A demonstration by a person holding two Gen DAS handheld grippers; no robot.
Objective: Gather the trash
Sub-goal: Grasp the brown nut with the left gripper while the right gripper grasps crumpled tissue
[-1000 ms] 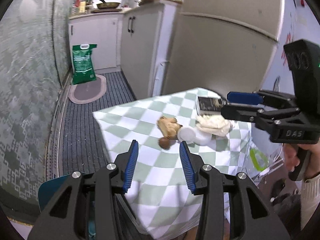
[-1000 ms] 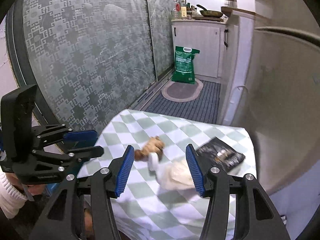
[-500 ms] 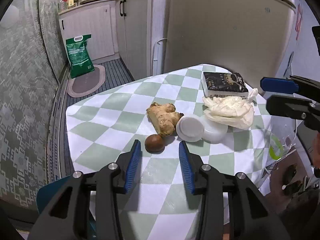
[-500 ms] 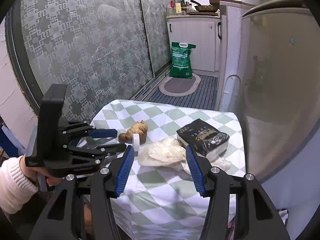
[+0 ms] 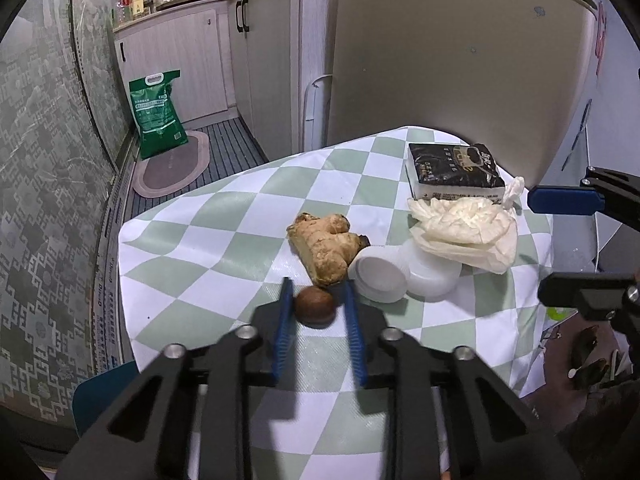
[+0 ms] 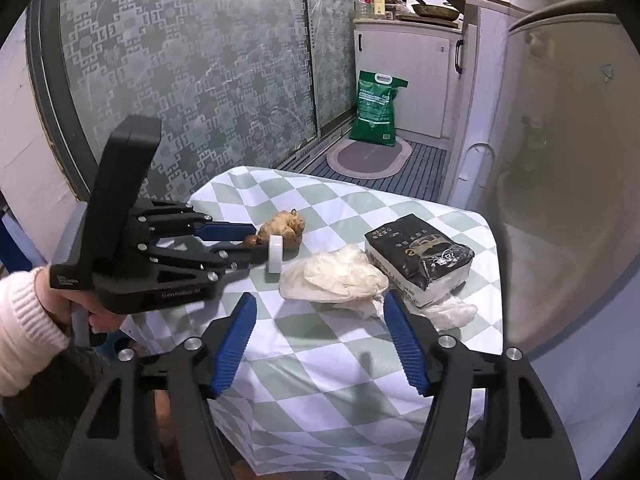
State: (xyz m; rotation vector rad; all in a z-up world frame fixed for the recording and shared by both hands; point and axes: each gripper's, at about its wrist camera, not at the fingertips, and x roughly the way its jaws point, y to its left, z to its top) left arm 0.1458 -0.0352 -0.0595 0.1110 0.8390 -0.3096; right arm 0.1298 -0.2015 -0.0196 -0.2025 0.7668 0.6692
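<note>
Currently, my left gripper (image 5: 316,308) has just been closing its jaws around the nut (image 5: 315,305) at the desk (image 5: 192,248) edge; whether the pads press it, I cannot tell. My right gripper (image 6: 320,336) has just been opening its jaws wide, empty, short of the wrapper (image 6: 334,274). Ginger (image 5: 326,246), cup (image 5: 380,280) and box (image 5: 452,172) remain; nothing appears collected yet.

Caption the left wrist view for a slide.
Left gripper closing around small brown round nut beside knobbly ginger root.
</note>
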